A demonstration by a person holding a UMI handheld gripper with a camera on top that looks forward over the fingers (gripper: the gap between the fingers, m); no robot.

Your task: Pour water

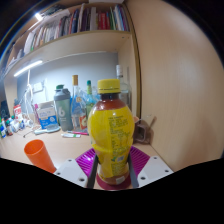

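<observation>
Between the claw's (112, 172) purple pads (86, 157), a yellow bottle (110, 135), upright, clamped from both sides.

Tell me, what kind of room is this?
Probably a study or office: a bookshelf full of books above a cluttered desk. The hand-held gripper holds a yellow bottle beside an orange cup.

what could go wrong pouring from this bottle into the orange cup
The yellow bottle is held upright in the gripper, and its cap looks on, so tilting now may pour nothing. The orange cup stands off to the side near the desk's front edge, so a nudge could tip it. The clutter behind it leaves little swing room.
</observation>
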